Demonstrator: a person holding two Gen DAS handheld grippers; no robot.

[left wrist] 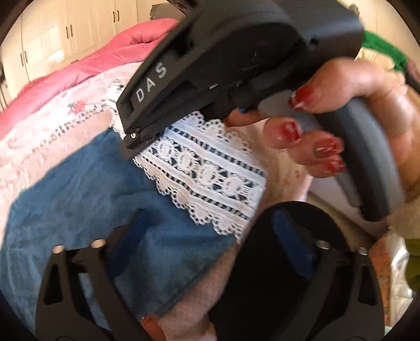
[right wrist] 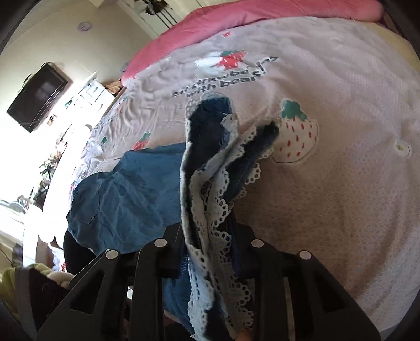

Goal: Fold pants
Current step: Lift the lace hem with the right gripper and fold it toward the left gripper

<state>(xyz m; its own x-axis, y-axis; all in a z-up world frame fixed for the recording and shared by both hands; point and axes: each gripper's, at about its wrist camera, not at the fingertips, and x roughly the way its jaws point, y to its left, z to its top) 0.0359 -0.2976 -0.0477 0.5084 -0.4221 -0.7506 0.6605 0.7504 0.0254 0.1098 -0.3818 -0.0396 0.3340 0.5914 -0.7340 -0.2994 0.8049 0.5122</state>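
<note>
Reading "DAS" at ten o'clock, the right gripper clamps lace-trimmed blue denim pants; blurred left gripper stands apart; the blanket's lettering is partly hidden.

Right gripper fingers clamped, left gripper fingers spread

Blue denim pants carry white lace trim; the pale pink bedspread shows red strawberries, beside a pink quilt.

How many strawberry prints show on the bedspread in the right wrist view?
4: a red strawberry above the lettering, a white outlined strawberry right of the pants' lace hem, two small red ones at left. The pants may hide more.
</note>
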